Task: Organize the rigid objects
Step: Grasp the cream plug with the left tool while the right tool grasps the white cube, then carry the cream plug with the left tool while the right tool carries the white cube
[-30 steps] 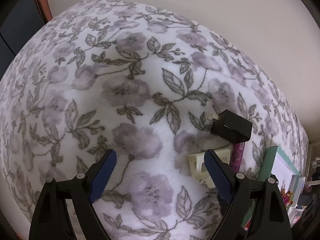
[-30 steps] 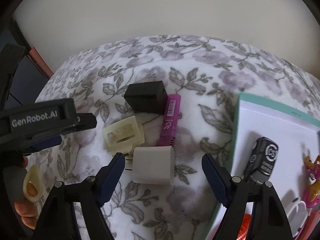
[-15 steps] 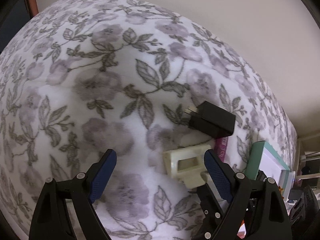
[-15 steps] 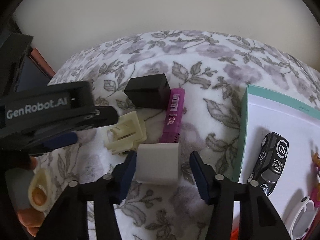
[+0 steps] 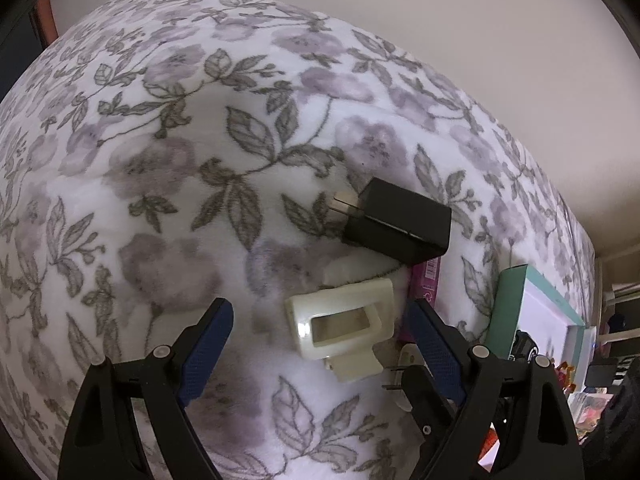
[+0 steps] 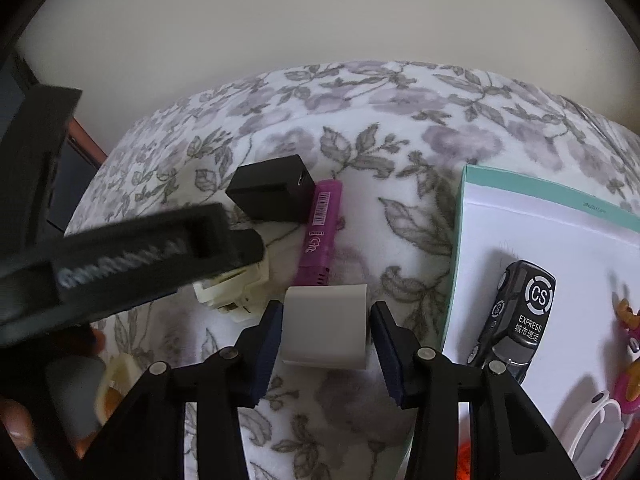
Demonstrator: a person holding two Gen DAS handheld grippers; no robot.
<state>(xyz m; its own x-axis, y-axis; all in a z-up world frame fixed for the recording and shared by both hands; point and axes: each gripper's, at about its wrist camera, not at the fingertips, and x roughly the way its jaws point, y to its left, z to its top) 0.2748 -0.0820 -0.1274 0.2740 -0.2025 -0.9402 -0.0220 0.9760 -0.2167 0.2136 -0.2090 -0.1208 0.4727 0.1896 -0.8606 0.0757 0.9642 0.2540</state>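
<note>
My right gripper pointed steeply down over the white floral fleece blanket, its blue-padded fingers closing on either side of the white cube-shaped plug adapter, which sat squarely between them; the left pad looked to touch its side, while a thin gap showed at the right pad. Just beyond the adapter lay the magenta plastic tube with a barcode, and touching that tube's far end sat the black rectangular charger block. My left gripper hung wide open, holding nothing, with the cream-coloured plastic socket frame lying on the blanket between its fingers, nearer the right one. In the left wrist view the black charger's metal prongs pointed left. To the right, the shallow white tray with a teal rim held a dark grey toy car marked "CS EXPRESS", well apart from both pairs of fingers.
</note>
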